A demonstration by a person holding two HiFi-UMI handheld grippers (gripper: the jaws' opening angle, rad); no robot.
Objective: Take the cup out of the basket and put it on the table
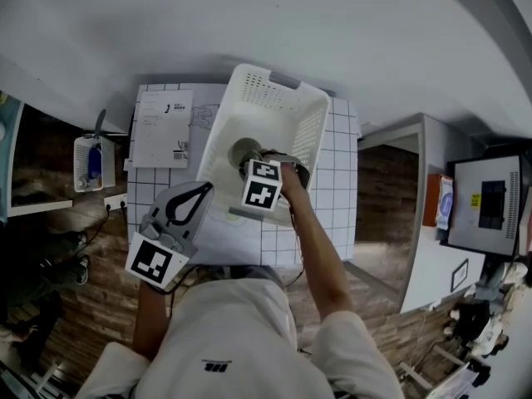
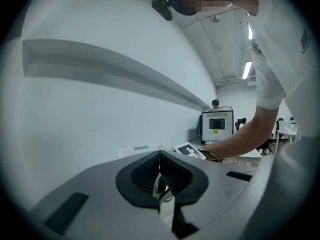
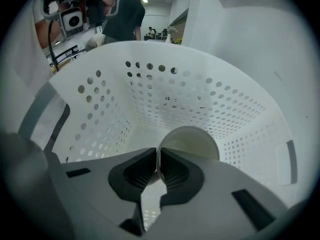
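A white perforated basket (image 1: pixel 274 81) stands on the white tiled table (image 1: pixel 337 198). Inside it is a pale cup (image 1: pixel 243 150). My right gripper (image 1: pixel 253 163) reaches steeply down into the basket, under its marker cube. In the right gripper view the basket wall (image 3: pixel 150 99) curves around, and my right gripper (image 3: pixel 158 165) is shut on the rim of the cup (image 3: pixel 192 141), one pad inside and one outside. My left gripper (image 1: pixel 198 191) hovers at the table's front left, beside the basket, with its jaws shut and empty. In its own view the left gripper (image 2: pixel 159 156) points level toward a blank wall.
A printed sheet (image 1: pixel 162 127) lies on the table left of the basket. A small white caddy (image 1: pixel 90 163) sits on a shelf farther left. A cabinet with a monitor (image 1: pixel 490 202) stands to the right. Another person (image 3: pixel 122 14) stands beyond the basket.
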